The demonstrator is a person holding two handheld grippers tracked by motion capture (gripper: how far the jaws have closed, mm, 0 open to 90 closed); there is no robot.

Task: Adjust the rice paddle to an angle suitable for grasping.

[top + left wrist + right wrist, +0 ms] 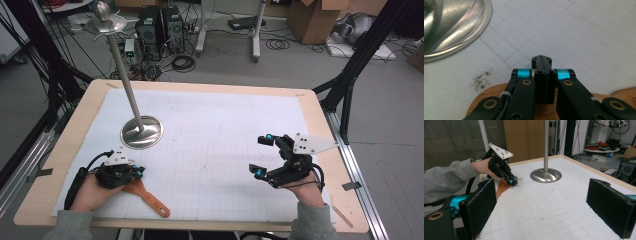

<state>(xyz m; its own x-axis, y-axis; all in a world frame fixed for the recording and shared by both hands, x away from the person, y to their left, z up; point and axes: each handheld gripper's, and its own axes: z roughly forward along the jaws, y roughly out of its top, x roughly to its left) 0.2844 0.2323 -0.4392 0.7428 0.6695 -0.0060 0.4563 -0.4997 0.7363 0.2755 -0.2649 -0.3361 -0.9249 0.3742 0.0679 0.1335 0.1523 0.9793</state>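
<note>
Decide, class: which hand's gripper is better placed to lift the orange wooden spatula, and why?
Left. The left gripper sits directly over the orange wooden spatula, jaws shut above its blade. The right gripper hangs open across the white gridded mat, well away.

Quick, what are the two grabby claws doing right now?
Left gripper: shut, over the wooden spatula, not clearly gripping it.
Right gripper: wide open, holding nothing.
</note>
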